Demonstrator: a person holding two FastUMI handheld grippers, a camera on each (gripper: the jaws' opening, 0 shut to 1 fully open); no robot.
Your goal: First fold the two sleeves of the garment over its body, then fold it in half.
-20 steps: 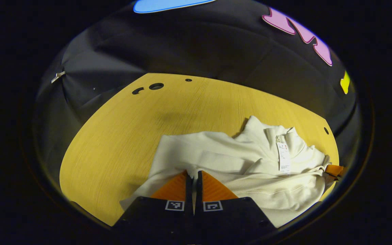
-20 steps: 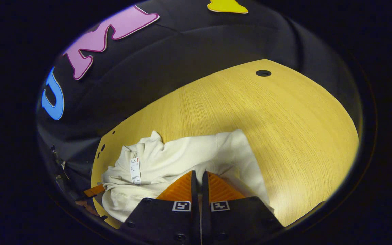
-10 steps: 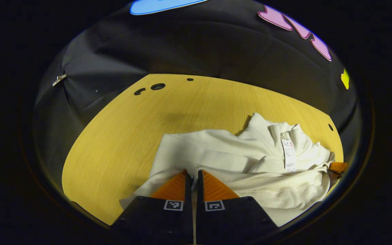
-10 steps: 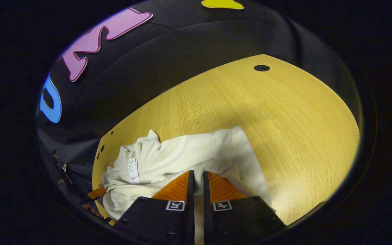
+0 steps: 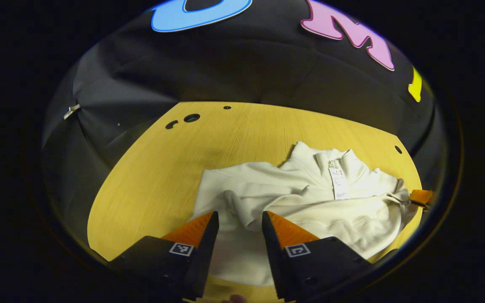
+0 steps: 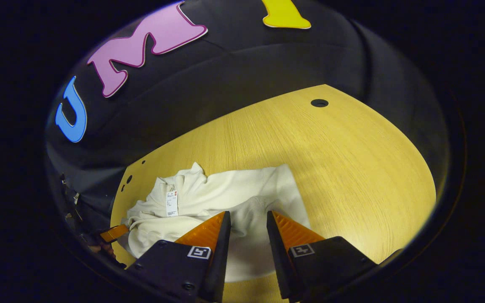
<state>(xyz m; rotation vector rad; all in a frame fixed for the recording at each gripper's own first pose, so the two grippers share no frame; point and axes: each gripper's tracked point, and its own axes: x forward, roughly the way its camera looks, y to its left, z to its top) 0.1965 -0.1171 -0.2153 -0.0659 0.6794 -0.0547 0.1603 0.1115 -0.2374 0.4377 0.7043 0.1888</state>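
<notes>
Your left gripper and right gripper hang with fingers released over the cream garment, bunched on the bench. Final half-fold apparently laid; next, smooth or withdraw.

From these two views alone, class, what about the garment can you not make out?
1. Hang tag print: too small in both views.
2. Garment's near hem: hidden behind the right gripper in the right gripper view.
3. Sleeves: lost in folds, left gripper view.
4. Other gripper: cut off at the edge.
</notes>
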